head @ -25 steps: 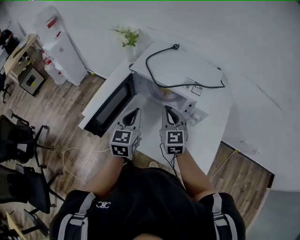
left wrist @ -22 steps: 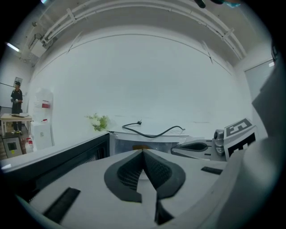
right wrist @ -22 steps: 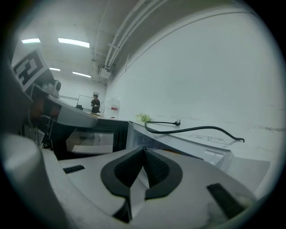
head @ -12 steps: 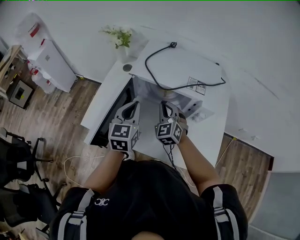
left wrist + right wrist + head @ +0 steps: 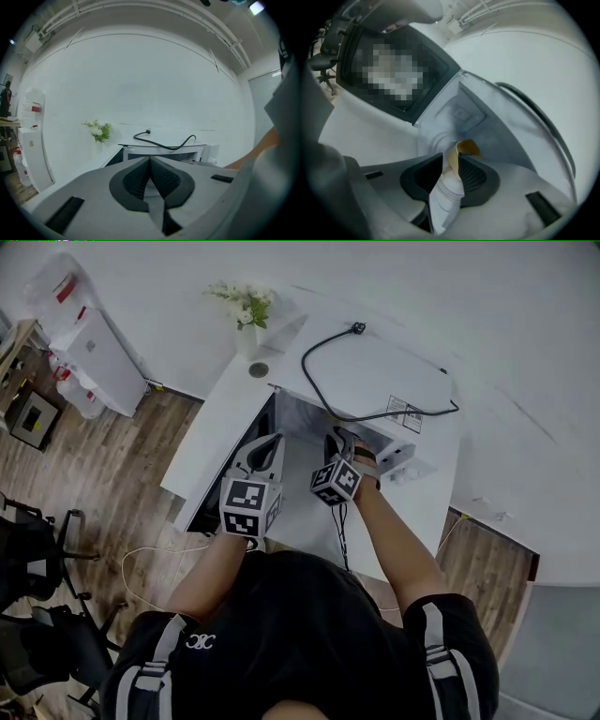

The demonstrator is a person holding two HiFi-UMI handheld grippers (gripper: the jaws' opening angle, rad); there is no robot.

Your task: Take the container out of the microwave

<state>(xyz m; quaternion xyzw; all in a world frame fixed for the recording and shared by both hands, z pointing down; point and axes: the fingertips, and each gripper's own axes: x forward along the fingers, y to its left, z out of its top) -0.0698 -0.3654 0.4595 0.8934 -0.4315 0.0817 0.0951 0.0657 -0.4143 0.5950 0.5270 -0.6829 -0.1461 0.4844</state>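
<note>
The white microwave (image 5: 384,371) stands on a white table (image 5: 427,512) with its door (image 5: 202,451) swung open to the left. My right gripper (image 5: 339,439) reaches into the cavity. In the right gripper view, the wall of a white container (image 5: 446,190) with a yellow inside (image 5: 468,147) stands between the jaws of the right gripper (image 5: 451,172), which are opening. My left gripper (image 5: 265,452) hovers by the open door, shut and empty; its pads (image 5: 161,180) meet in the left gripper view, facing the microwave (image 5: 164,152).
A black power cable (image 5: 328,395) lies coiled on the microwave's top. A vase of flowers (image 5: 246,310) stands at the table's back left corner. On the wooden floor to the left are a white cabinet (image 5: 89,343) and black office chairs (image 5: 37,549).
My right gripper has moved forward and down into the microwave cavity and rolled. The left gripper has shifted a little toward the open door.
</note>
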